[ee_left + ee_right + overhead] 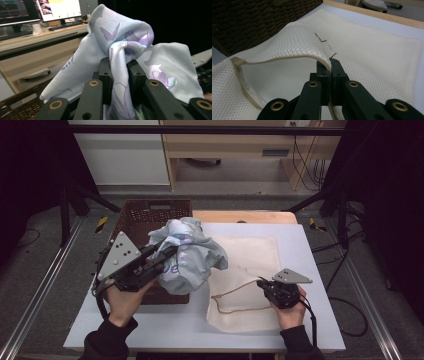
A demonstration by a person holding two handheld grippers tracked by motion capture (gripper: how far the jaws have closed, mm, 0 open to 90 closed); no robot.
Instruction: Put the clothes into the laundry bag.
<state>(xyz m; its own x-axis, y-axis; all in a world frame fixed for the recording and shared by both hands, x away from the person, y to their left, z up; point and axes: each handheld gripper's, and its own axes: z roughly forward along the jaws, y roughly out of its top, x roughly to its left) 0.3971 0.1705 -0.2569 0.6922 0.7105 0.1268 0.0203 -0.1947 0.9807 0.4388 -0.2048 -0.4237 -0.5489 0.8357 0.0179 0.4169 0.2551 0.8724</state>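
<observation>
**Two claws, two fabrics: printed cloth raised, mesh bag held open**

High view: the left claw is clamped on a bunched pale blue cloth with purple print and holds it up above the right part of a brown wicker basket, which sits at the left of the white table. The claw's body points from the person's left hand up and to the right, and the cloth hangs as a rounded bundle with no clear long axis, its lower edge drooping towards the basket's near rim. The right claw points left and pinches the rim of a cream mesh bag. The bag lies flat on the table just right of the basket, its long axis running from the near edge to the far one, with its tan-edged mouth at the near end, facing left.

Left gripper view: the two black jaws stand a little apart with a thick fold of the cloth squeezed between them; the fabric rises above the tips and spills to both sides.

Right gripper view: the jaws are nearly together, closed on the upper lip of the bag. That lip is lifted into an arch, leaving the mouth gaping towards the basket.
</observation>
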